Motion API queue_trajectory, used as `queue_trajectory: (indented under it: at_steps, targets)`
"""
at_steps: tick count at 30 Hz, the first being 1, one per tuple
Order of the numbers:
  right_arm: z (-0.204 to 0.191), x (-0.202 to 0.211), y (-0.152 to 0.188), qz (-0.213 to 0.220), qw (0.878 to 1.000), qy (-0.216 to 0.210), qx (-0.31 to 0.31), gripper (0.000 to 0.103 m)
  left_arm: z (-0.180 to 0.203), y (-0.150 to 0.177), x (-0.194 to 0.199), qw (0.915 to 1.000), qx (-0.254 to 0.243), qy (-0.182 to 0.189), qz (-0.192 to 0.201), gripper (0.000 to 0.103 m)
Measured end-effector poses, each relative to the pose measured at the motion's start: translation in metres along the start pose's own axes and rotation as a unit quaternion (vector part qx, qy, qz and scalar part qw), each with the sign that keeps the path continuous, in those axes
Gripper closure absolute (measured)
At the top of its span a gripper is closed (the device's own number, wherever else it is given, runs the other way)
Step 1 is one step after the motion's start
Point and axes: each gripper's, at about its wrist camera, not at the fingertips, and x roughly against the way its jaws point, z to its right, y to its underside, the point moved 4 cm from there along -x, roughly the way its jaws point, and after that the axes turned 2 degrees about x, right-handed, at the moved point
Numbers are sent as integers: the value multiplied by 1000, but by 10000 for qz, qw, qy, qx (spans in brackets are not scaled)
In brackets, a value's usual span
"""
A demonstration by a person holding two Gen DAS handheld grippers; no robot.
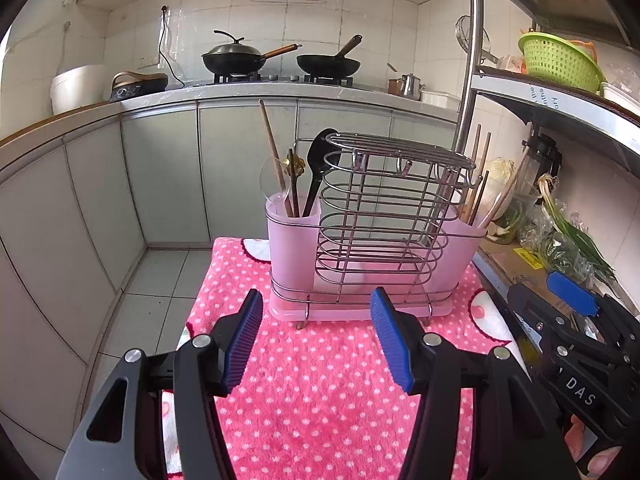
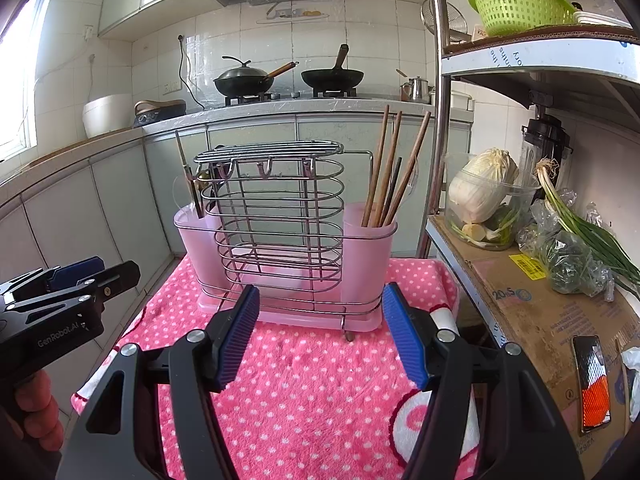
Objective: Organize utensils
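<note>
Just two pink cups (image 2: 370,248), four chopsticks (image 2: 390,168).

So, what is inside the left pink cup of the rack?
The left cup holds a black ladle, chopsticks and a gold-coloured utensil. The frosted wall hides their lower ends and anything lying at the bottom.

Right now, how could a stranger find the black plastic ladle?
Find the pink polka-dot towel, then the pink plastic utensil holder with a wire rack on it. In its left cup stands the black plastic ladle, the only black, broad-headed utensil among thin wooden chopsticks.
</note>
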Motion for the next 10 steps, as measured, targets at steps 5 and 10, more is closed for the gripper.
queue_trajectory:
  at_steps: [5, 10]
  targets:
    - [0, -1, 0, -14, 10000, 8, 3, 38, -3, 0, -2, 10000, 35, -20, -20, 47]
    - [-1, -3, 0, -32, 10000, 14, 1, 38, -4, 0, -3, 10000, 69, -28, -24, 47]
